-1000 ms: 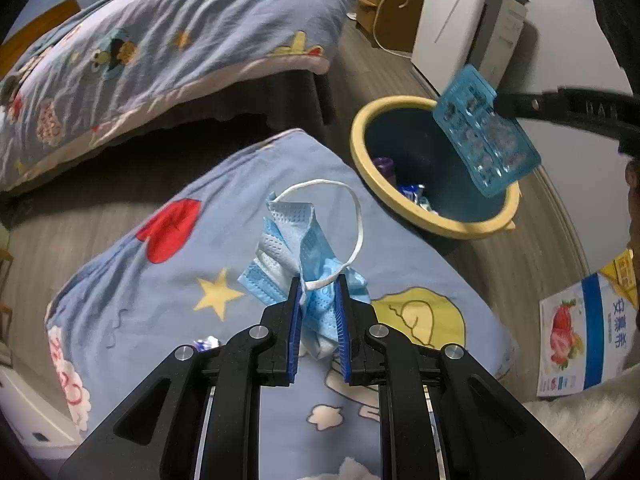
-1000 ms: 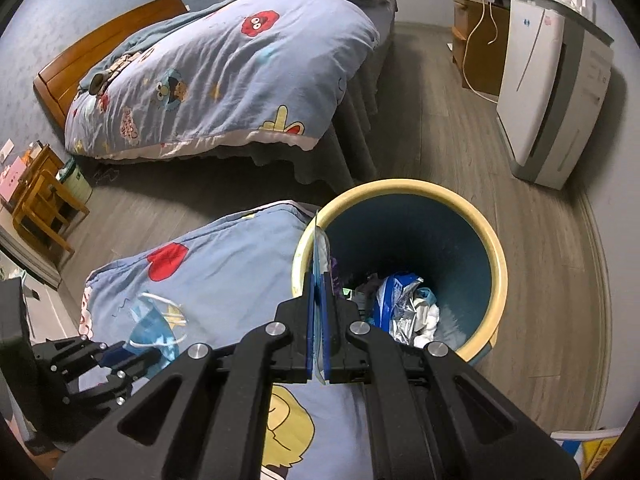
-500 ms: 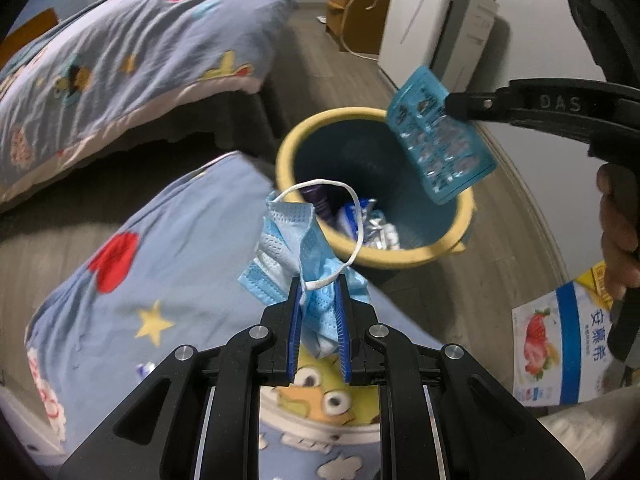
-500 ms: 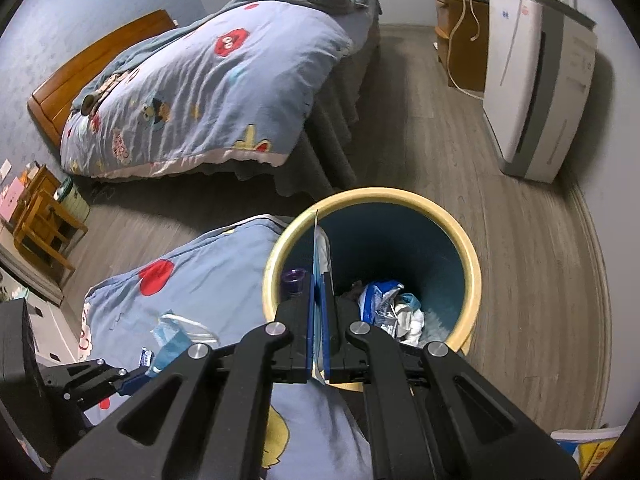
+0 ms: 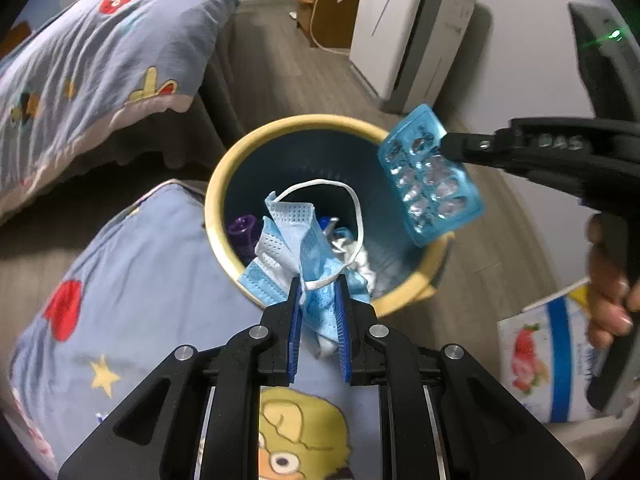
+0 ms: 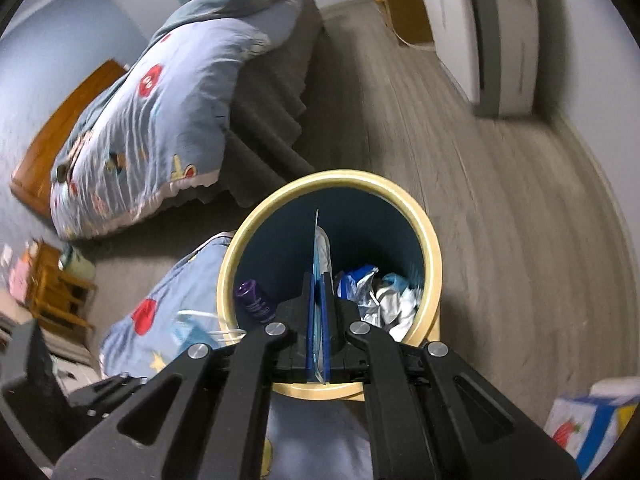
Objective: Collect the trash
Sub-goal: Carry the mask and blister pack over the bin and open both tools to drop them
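My left gripper [image 5: 319, 286] is shut on a crumpled blue face mask [image 5: 296, 240] with a white ear loop, held over the near rim of the yellow-rimmed blue bin [image 5: 224, 184]. My right gripper [image 6: 319, 280] is shut on a blue blister pack [image 6: 318, 240], seen edge-on over the bin [image 6: 432, 256]. In the left wrist view the blister pack [image 5: 430, 176] hangs above the bin's right rim, held by the right gripper [image 5: 448, 146]. The bin holds a purple bottle [image 6: 256, 300] and crumpled wrappers [image 6: 384, 300].
The bin stands on a wood floor beside a blue cartoon pillow [image 5: 132, 300]. A bed with a matching quilt [image 5: 92, 52] is behind it. A white appliance [image 5: 408, 28] stands by the wall. A strawberry-print bag [image 5: 536, 364] lies at the right.
Both grippers moved toward the bin. The mask went from above the pillow to over the bin's near rim. The blister pack now hangs over the bin's opening.
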